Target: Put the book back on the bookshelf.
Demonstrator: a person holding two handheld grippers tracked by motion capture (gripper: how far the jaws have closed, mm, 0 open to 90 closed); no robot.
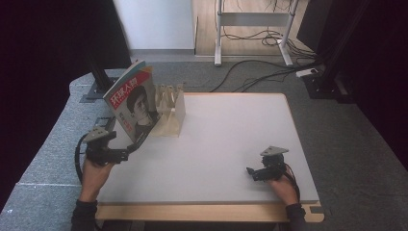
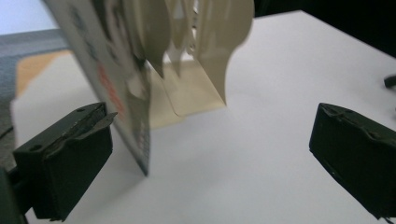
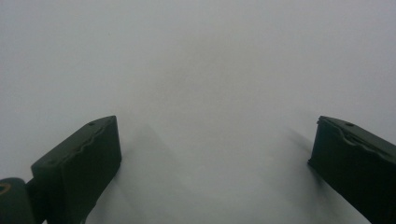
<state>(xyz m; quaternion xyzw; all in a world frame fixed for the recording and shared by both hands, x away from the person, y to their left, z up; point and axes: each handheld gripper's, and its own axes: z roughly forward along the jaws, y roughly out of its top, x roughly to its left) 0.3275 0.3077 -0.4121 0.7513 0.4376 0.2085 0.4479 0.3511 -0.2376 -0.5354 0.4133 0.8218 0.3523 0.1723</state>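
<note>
We see the left claw [image 1: 129, 150] at the near left edge of the white tabletop [image 1: 226, 144], held in the person's left hand [image 1: 94, 168], with its jaws standing wide apart and gripping nothing. Just ahead of it a magazine [image 1: 134, 103] with a portrait on its cover stands tilted, its upper part leaning against a cream-coloured slotted rack [image 1: 171, 113] that sits a little farther ahead of the claw and to the side. In the left gripper view the magazine's [image 2: 126, 93] lower corner rests on the tabletop [image 2: 261, 116] between the two jaws, close beside the left-hand one, though we cannot tell whether it touches that jaw; the other jaw is well apart from it. Beyond the magazine in that view rise the rack's [image 2: 210, 56] curved dividers, blurred. The right claw [image 1: 250, 172], held in the person's right hand [image 1: 284, 185], rests low at the near right part of the tabletop, well apart from the magazine and the rack. In the right gripper view its jaws are likewise spread wide, with bare white tabletop [image 3: 201, 70] between and ahead of them. Cables [image 1: 260, 72] trail across the grey floor beyond the tabletop's far edge.
</note>
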